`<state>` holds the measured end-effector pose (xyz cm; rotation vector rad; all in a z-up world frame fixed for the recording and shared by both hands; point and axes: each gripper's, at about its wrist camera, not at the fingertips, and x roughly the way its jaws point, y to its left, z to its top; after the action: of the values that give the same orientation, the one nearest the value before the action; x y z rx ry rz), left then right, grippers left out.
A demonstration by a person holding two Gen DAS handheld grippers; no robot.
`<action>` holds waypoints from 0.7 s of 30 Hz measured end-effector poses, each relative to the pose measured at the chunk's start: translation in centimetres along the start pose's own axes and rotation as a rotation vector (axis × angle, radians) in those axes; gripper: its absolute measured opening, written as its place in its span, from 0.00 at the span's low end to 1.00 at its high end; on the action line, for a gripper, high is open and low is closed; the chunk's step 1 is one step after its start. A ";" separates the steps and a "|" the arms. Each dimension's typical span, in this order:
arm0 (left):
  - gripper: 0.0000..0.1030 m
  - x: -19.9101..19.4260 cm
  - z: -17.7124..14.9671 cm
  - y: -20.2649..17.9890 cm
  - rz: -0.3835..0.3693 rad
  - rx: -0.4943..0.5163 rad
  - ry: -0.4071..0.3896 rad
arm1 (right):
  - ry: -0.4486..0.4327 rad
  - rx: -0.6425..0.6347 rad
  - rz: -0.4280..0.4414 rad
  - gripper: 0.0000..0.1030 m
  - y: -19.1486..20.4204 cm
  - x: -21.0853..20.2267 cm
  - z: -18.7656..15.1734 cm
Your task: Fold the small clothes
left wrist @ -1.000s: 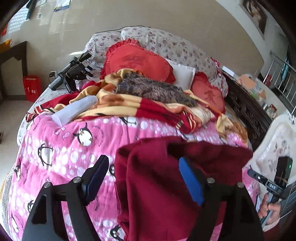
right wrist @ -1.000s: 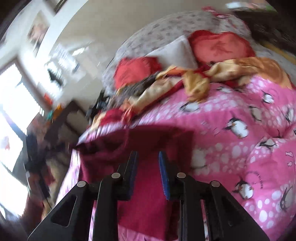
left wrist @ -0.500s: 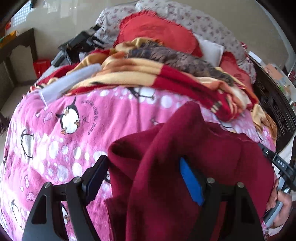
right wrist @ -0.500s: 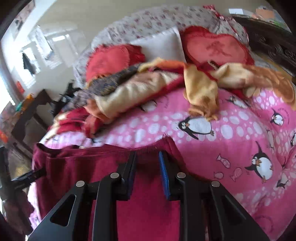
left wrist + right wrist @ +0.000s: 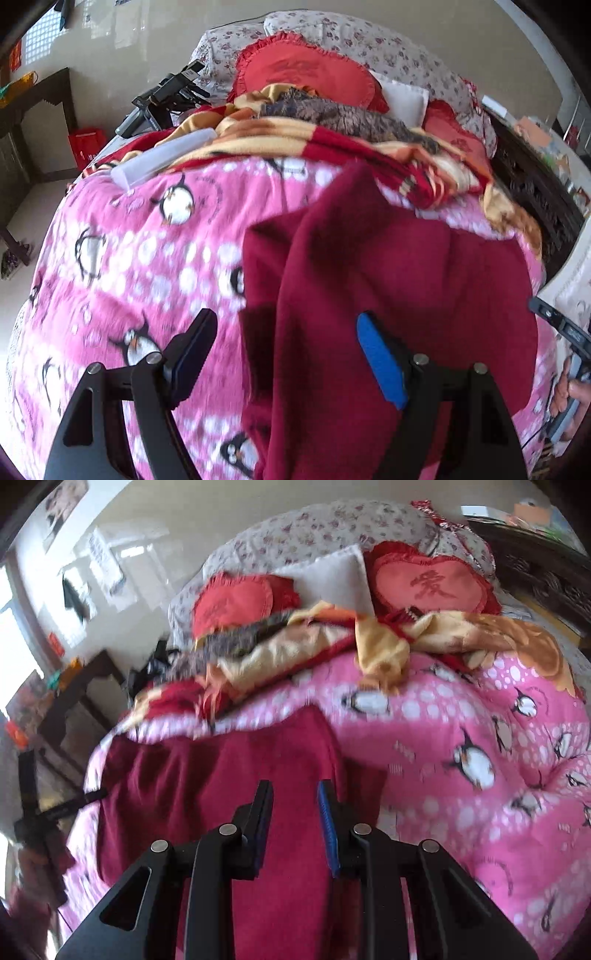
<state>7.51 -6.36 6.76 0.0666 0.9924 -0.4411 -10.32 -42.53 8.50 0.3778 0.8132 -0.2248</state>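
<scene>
A dark red garment (image 5: 388,295) lies on a pink penguin-print quilt (image 5: 129,240). In the left wrist view my left gripper (image 5: 284,350) stands wide open, and a raised fold of the garment hangs between its fingers and drapes over them. In the right wrist view my right gripper (image 5: 293,812) has its jaws close together with red cloth (image 5: 207,794) bunched between them; the garment's far edge lifts toward the quilt (image 5: 480,775). Whether the pads pinch the cloth is hard to tell.
A crumpled yellow and red blanket (image 5: 332,136), red heart cushions (image 5: 432,583) and floral pillows (image 5: 369,48) fill the far part of the bed. Spare black grippers (image 5: 166,96) lie at the bed's left edge. A dark carved headboard (image 5: 535,192) runs on the right.
The garment's fold has risen and spread forward over the quilt. Both grippers have moved forward and up with the cloth. The left jaws stay wide, the right jaws stay close.
</scene>
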 end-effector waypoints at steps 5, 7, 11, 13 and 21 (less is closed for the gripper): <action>0.79 -0.2 -2.0 0.1 0.052 -0.003 0.033 | 0.036 -0.009 -0.033 0.00 0.1 1.5 -0.4; 0.79 -0.8 -2.8 0.4 0.056 -0.008 0.032 | 0.013 -0.002 -0.033 0.00 0.8 -0.2 -0.4; 0.79 -1.8 -3.8 0.4 0.067 -0.005 0.019 | -0.007 -0.047 -0.026 0.00 2.3 -3.3 -2.0; 0.79 -2.0 -4.3 0.0 0.077 0.013 0.017 | 0.016 -0.073 -0.021 0.00 2.9 -4.0 -3.3; 0.79 -2.8 -5.6 -0.5 0.092 0.045 0.006 | 0.119 -0.055 -0.083 0.00 2.1 -1.6 -7.4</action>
<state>1.55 -4.52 6.09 0.1542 0.9815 -0.3790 -15.59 -37.54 5.54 0.3078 0.9515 -0.2580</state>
